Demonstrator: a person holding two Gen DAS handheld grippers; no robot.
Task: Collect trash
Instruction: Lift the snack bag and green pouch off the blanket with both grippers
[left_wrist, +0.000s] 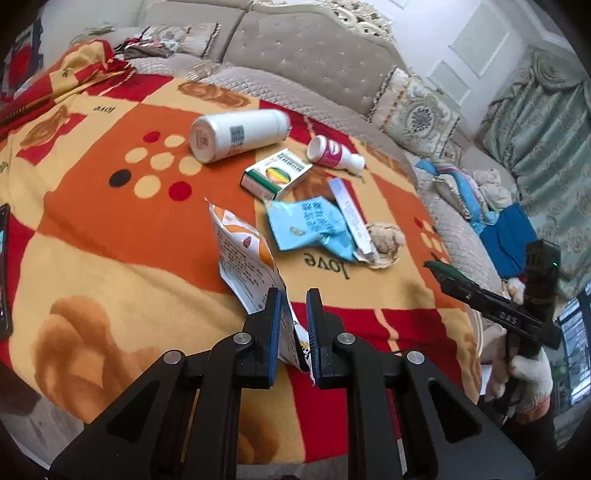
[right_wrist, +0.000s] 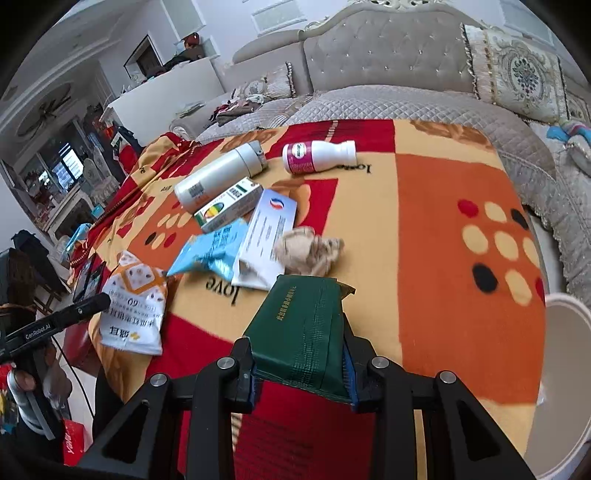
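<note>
Trash lies on an orange, red and yellow blanket (left_wrist: 110, 229). My left gripper (left_wrist: 293, 299) has its pads around the edge of a white and orange snack wrapper (left_wrist: 245, 254), also in the right wrist view (right_wrist: 135, 306). My right gripper (right_wrist: 299, 343) is shut on a dark green packet (right_wrist: 303, 332) and holds it above the blanket. Further off lie a large white bottle (left_wrist: 238, 134), a small white and pink bottle (left_wrist: 334, 153), a green and white box (left_wrist: 277, 173), a blue wrapper (left_wrist: 314, 225), a long white box (left_wrist: 351, 214) and a crumpled beige paper (left_wrist: 386, 240).
A grey quilted sofa (left_wrist: 306, 55) with patterned cushions (left_wrist: 417, 114) stands behind the blanket. A white round bin rim (right_wrist: 569, 354) shows at the right. A dark phone (left_wrist: 3, 273) lies at the blanket's left edge. Clothes (left_wrist: 480, 192) are piled at the right.
</note>
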